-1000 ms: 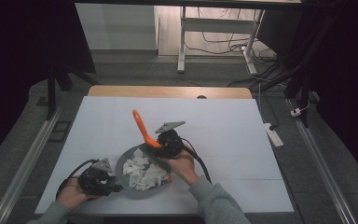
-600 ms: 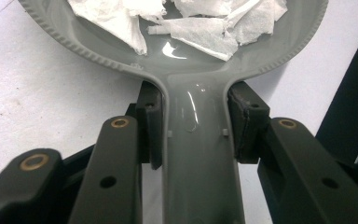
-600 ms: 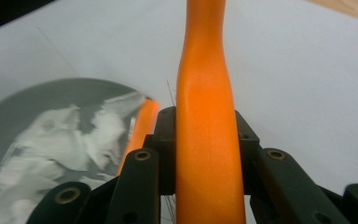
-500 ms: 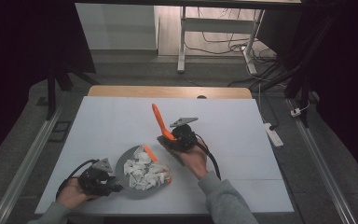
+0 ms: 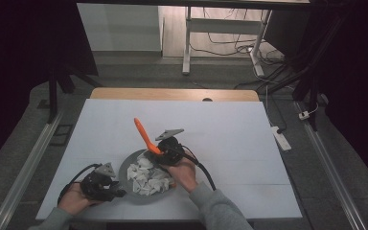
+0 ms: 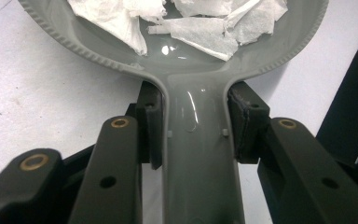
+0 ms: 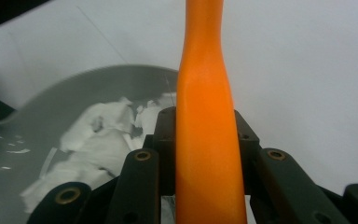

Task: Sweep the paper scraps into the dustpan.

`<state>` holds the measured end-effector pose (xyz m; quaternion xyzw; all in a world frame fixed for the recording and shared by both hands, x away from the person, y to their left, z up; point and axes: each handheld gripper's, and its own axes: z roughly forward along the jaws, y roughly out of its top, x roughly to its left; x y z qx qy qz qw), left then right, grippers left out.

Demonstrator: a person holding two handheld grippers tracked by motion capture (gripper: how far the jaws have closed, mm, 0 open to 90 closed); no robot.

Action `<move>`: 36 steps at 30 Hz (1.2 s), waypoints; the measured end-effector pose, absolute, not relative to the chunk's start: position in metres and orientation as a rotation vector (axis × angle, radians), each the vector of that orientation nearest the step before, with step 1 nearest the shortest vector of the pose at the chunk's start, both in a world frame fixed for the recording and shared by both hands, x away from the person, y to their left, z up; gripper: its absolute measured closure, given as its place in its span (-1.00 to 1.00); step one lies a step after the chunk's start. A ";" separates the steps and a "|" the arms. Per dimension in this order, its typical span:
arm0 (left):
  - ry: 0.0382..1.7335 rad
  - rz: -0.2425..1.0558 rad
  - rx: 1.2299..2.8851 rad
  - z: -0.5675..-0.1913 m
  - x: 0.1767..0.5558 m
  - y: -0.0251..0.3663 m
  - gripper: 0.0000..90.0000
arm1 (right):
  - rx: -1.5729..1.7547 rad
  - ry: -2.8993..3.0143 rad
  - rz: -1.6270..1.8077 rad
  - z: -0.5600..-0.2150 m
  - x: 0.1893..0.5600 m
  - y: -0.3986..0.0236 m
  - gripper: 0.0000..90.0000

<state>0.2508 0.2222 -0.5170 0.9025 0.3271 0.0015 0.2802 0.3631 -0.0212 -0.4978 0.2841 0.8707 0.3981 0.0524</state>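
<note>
Holding steady: my left gripper (image 5: pixel 109 188) is clamped on the handle (image 6: pixel 199 154) of the grey pan (image 5: pixel 124 173), one pad on each side of it, at the near left of the white table (image 5: pixel 230 134). I want that grip unchanged so the pan does not slide or spin while I stir.

Pan contents: torn white paper scraps (image 5: pixel 146 176) lie heaped in the middle of the pan. In the left gripper view some scraps (image 6: pixel 200 35) sit close to the rim on the handle side, so I judge short, gentle strokes safest there.

Tool: my right gripper (image 5: pixel 165 152) is closed on the orange spatula (image 5: pixel 146 135), its jaws pinching it from both sides. The long orange end slants up and away toward the far left. The working end reaches down toward the scraps, but my hand (image 5: pixel 184 173) hides its tip.

Approach: I would lower the spatula inside the far right rim and sweep toward the centre, never outward over the edge.

Risk: paper is light, so a fast flick could toss pieces onto the table.

Grip check: in the right gripper view the spatula (image 7: pixel 207 140) sits centred between the jaws, which should keep it from twisting.
</note>
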 end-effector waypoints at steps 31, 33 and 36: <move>0.878 0.004 2.415 -0.517 0.251 0.222 0.37 | 0.875 2.575 1.207 -0.479 0.388 -0.038 0.57; 0.876 0.003 2.417 -0.517 0.251 0.223 0.37 | 0.874 2.599 1.186 -0.486 0.388 -0.031 0.57; 0.876 0.003 2.415 -0.518 0.251 0.223 0.37 | 0.857 2.630 1.166 -0.495 0.386 -0.022 0.57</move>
